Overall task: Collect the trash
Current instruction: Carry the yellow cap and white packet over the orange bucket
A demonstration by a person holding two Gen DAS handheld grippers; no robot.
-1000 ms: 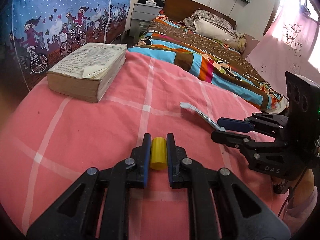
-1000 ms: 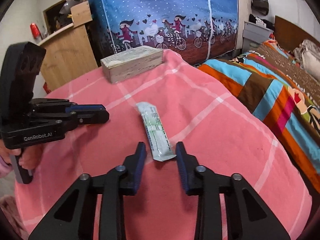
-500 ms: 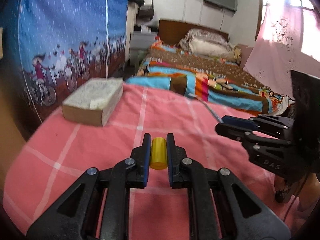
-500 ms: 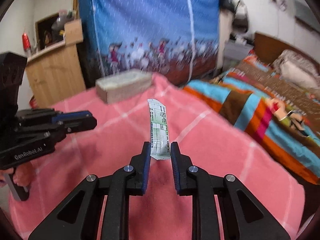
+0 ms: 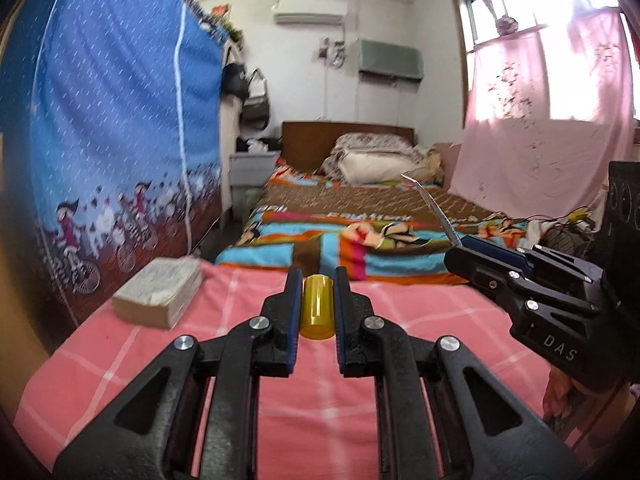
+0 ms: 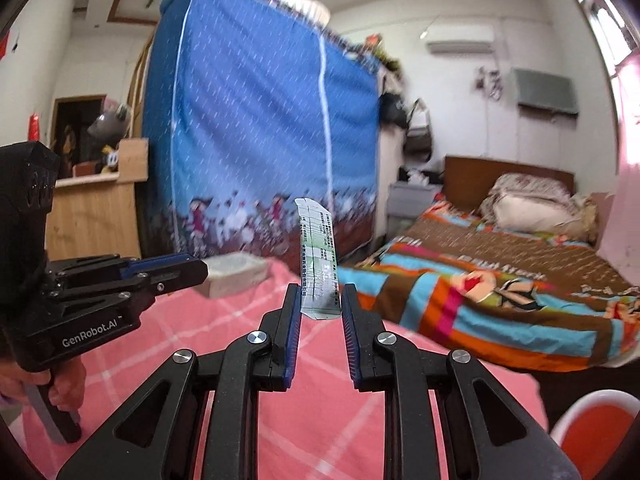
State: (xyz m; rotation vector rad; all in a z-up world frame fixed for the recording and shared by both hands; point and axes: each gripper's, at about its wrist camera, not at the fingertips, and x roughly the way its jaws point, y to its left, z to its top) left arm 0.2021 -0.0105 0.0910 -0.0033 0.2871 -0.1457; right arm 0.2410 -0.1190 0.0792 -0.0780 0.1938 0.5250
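My left gripper [image 5: 316, 280] is shut on a small yellow cylinder [image 5: 317, 306] and holds it above the pink checked cloth [image 5: 420, 312]. My right gripper [image 6: 320, 300] is shut on a long white and green wrapper [image 6: 319, 264], which stands upright out of the jaws, lifted off the cloth. The right gripper also shows at the right of the left wrist view [image 5: 460, 248], with the wrapper [image 5: 432, 208] sticking up from it. The left gripper shows at the left of the right wrist view [image 6: 200, 268].
A thick old book [image 5: 160, 296] lies at the far left of the pink cloth. Beyond are a bed with a striped blanket [image 5: 360, 236], a blue fabric wardrobe [image 6: 256, 128] and a pink curtain [image 5: 540, 128]. A red-and-white round object [image 6: 596, 424] sits low right.
My right gripper closed on the wrapper and lifted it off the cloth. Both grippers have risen and tilted up, so more of the room shows. The left still holds the yellow cylinder.
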